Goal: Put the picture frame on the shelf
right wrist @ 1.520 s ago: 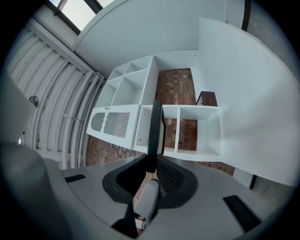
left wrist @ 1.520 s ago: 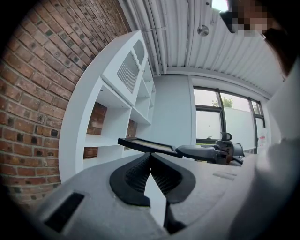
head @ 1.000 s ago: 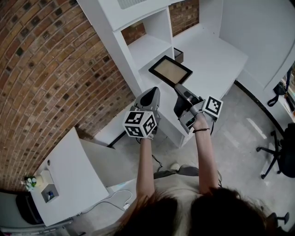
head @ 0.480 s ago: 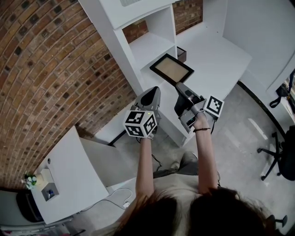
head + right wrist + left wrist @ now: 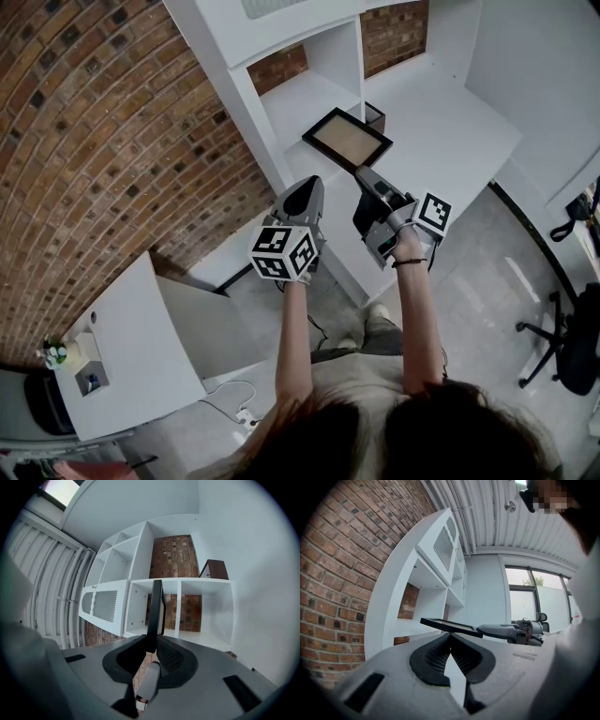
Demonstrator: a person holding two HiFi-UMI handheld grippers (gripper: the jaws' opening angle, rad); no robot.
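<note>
The picture frame (image 5: 346, 139), black-rimmed with a tan panel, hangs nearly flat in front of the white shelf unit (image 5: 309, 94). My right gripper (image 5: 364, 174) is shut on the frame's near corner. In the right gripper view the frame (image 5: 155, 606) stands edge-on between the jaws of the right gripper (image 5: 151, 645), with the shelf's open compartments (image 5: 206, 639) behind it. My left gripper (image 5: 305, 190) is to the left of the frame, shut and holding nothing. The left gripper view shows its tips (image 5: 450, 637) just below the frame's edge (image 5: 450, 626), and the right gripper (image 5: 511, 631) beyond.
A small dark box (image 5: 374, 114) sits on the shelf surface behind the frame. A brick wall (image 5: 112, 141) runs along the left. A white side table (image 5: 131, 366) with small items stands at lower left; an office chair (image 5: 562, 347) is at right. A cable (image 5: 234, 398) lies on the floor.
The right gripper and the frame have edged slightly toward the shelf. The left gripper has stayed in about the same place.
</note>
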